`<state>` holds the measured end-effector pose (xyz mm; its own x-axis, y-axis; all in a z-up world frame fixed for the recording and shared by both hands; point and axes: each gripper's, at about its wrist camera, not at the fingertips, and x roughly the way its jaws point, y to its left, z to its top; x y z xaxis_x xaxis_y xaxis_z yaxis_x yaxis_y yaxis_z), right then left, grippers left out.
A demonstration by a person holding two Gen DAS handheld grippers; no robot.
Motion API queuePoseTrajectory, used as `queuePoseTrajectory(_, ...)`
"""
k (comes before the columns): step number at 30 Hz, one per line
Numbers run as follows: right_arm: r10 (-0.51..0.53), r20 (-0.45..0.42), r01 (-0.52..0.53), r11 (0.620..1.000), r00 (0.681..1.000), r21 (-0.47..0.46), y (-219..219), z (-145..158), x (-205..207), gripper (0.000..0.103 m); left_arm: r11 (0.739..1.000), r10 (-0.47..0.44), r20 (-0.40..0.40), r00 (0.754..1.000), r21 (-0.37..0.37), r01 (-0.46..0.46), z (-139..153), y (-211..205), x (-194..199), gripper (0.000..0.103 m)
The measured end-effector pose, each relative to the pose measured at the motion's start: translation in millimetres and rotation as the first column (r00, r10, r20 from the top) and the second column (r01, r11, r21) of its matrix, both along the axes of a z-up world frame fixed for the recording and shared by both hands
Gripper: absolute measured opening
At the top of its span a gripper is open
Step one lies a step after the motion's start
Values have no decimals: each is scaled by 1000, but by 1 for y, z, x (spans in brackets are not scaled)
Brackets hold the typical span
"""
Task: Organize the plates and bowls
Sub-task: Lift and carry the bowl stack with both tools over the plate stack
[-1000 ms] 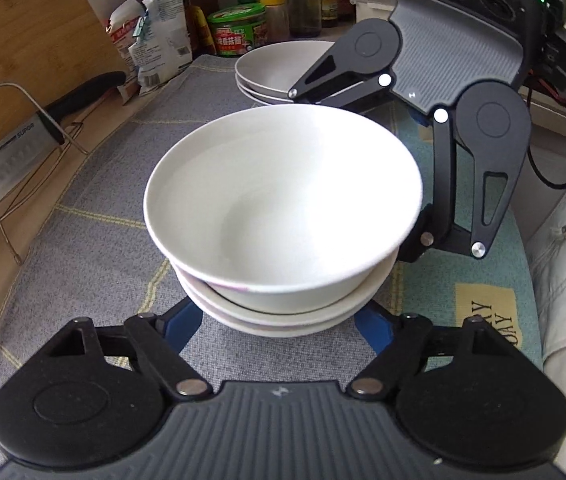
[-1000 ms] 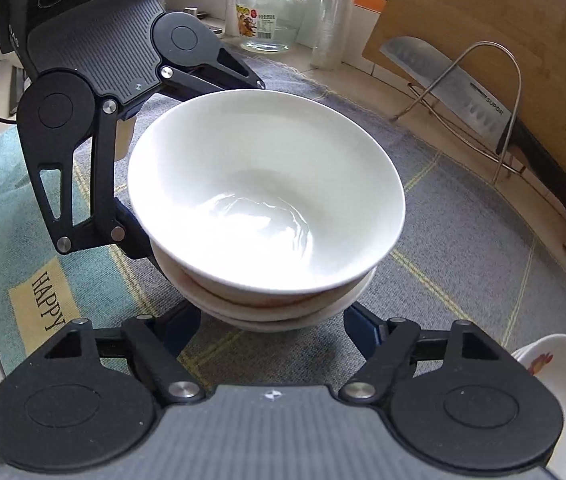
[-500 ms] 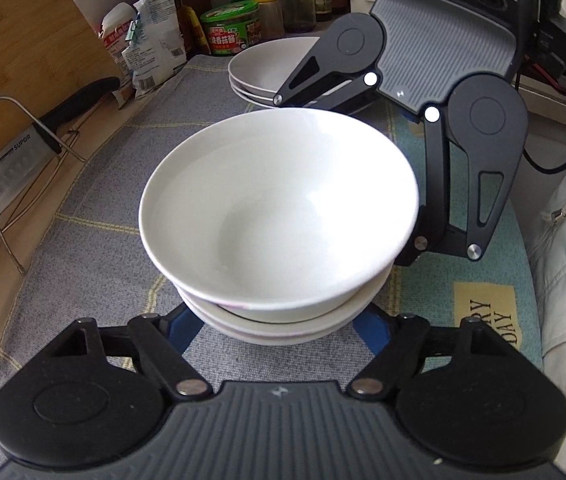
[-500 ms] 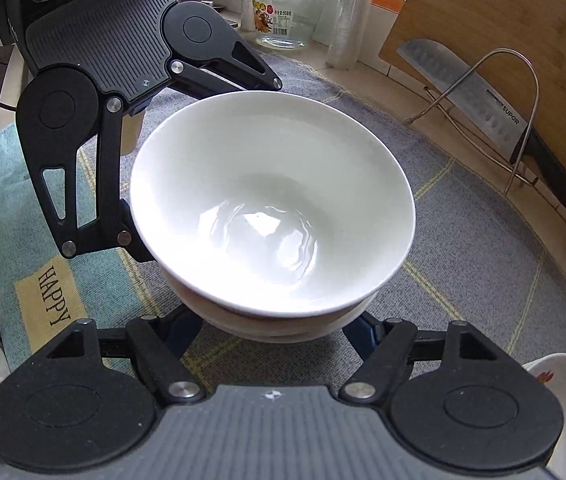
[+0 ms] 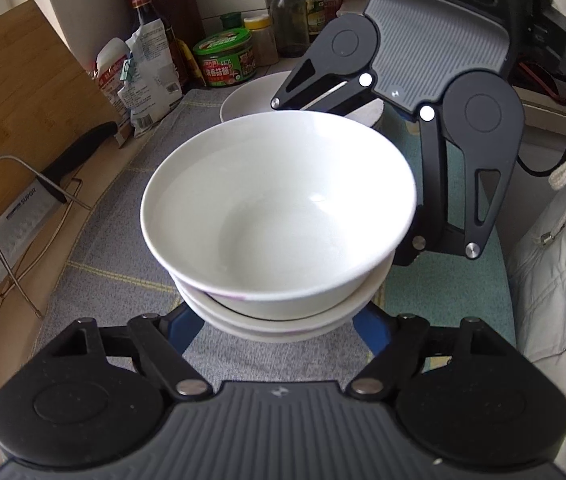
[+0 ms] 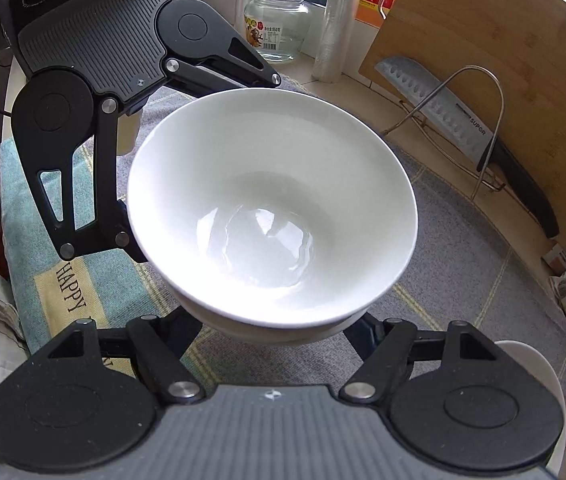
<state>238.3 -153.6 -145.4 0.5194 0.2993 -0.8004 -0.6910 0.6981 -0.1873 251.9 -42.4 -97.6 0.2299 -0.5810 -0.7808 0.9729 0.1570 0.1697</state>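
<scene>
A stack of white bowls [image 5: 279, 216] sits between my two grippers, which face each other; it also shows in the right wrist view [image 6: 271, 216]. My left gripper [image 5: 279, 320] has its jaws spread wide under the near side of the stack. My right gripper [image 6: 271, 328] does the same from the opposite side. The fingertips are hidden beneath the bowls, so contact cannot be seen. The stack appears lifted above the grey mat [image 5: 123, 248]. A second stack of white plates [image 5: 251, 96] stands behind, partly hidden by the right gripper.
A wooden cutting board [image 5: 23, 92] and a cleaver [image 5: 11, 232] in a wire rack [image 5: 11, 208] stand at the counter's side. Bottles, a green tin [image 5: 227, 60] and packets line the back. A glass jar [image 6: 275, 20] stands at the other end.
The bowl stack has risen and tilted slightly with both grippers under it. The view has shifted along the counter toward the plates.
</scene>
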Motion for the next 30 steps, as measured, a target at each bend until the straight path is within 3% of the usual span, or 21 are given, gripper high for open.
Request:
queuePoseTrajectory(14, -97, 13, 97, 995, 995, 8, -87, 30, -24, 80, 993, -106, 43, 993, -48, 108, 18, -84, 2, 80)
queuePoseTrajectory(30, -200, 43, 201, 979, 979, -30, -154, 27, -19, 80, 980, -189, 66, 980, -51, 192, 10, -158, 21, 80)
